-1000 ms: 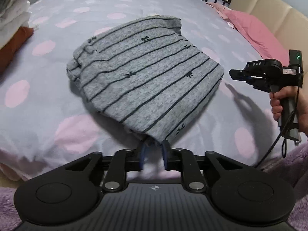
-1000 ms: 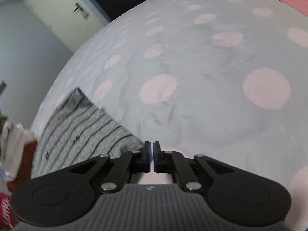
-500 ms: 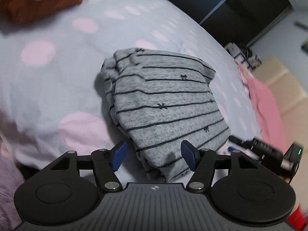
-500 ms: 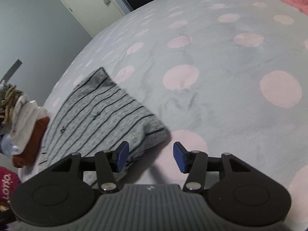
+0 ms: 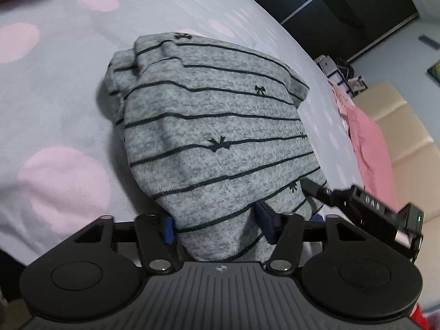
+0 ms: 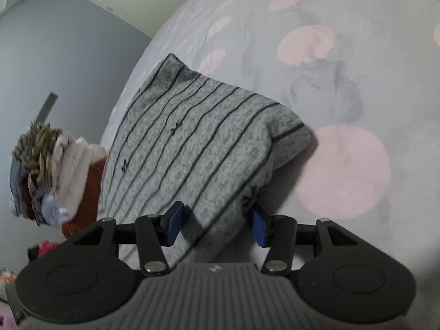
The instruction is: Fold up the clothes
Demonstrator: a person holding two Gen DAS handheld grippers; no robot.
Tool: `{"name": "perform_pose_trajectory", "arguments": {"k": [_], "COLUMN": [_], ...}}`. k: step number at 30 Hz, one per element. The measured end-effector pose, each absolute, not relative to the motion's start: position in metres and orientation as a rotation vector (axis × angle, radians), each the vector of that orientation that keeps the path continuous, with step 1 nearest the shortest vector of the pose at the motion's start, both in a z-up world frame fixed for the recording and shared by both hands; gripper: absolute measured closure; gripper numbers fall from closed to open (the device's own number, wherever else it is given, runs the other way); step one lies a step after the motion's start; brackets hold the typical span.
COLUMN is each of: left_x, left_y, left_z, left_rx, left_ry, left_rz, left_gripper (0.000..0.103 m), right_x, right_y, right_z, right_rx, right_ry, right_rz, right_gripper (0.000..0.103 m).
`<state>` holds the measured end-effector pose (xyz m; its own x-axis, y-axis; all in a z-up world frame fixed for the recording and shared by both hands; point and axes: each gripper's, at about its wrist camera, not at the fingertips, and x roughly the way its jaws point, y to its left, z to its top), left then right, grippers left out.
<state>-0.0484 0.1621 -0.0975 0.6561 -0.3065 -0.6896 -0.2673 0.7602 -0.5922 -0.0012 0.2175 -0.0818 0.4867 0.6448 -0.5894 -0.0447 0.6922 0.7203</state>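
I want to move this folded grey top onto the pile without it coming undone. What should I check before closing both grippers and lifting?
1. Left gripper open, astride near edge of grey striped top: ok.
2. Right gripper open, astride its corner: ok.
3. Every folded layer between the pads: cannot tell.
4. Top folded compactly on the bedspread: ok.
5. Clothes pile level enough to take it: cannot tell.

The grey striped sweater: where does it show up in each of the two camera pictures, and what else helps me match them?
Left wrist view: the folded grey striped sweater fills the middle, its near edge between the open left gripper.
Right wrist view: the sweater lies centre-left, its near edge between the open right gripper.
Shared landmark: the bedspread with pink dots under the sweater.
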Motion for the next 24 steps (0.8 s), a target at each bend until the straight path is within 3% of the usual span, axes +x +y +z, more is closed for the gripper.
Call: {"name": "perform_pose_trajectory", "arguments": {"k": [1, 4, 7, 15, 21, 24], "left_x": [-0.047, -0.046, -0.051, -0.072, -0.081, -0.087], "left_y": [0.16, 0.158, 0.164, 0.194, 0.199, 0.201], "left_z": [-0.096, -0.088, -0.066, -0.018, -0.049, -0.056], "left_rx": [-0.704, -0.638, -0.594, -0.455, -0.422, -0.461], "left_ry": [0.877, 0.871, 0.856, 0.981, 1.053, 1.033], "left_rz": [-0.029, -0.048, -0.07, -0.14, -0.132, -0.128], "left_gripper": [0.064, 0.078, 0.084, 0.085, 0.084, 0.078], "right_x": [0.002, 0.006, 0.001, -0.057, -0.088, -0.085], "right_y": [0.219, 0.223, 0.226, 0.245, 0.268, 0.267], "right_z": [-0.083, -0.081, -0.069, -0.023, -0.043, -0.05], "right_rx": [0.71, 0.729, 0.737, 0.726, 0.678, 0.665], "right_ry": [0.983, 0.984, 0.972, 1.023, 1.12, 1.153], "right_rz": [0.463, 0.464, 0.468, 0.433, 0.408, 0.408], "right_gripper": [0.049, 0.07, 0.076, 0.078, 0.078, 0.074]}}
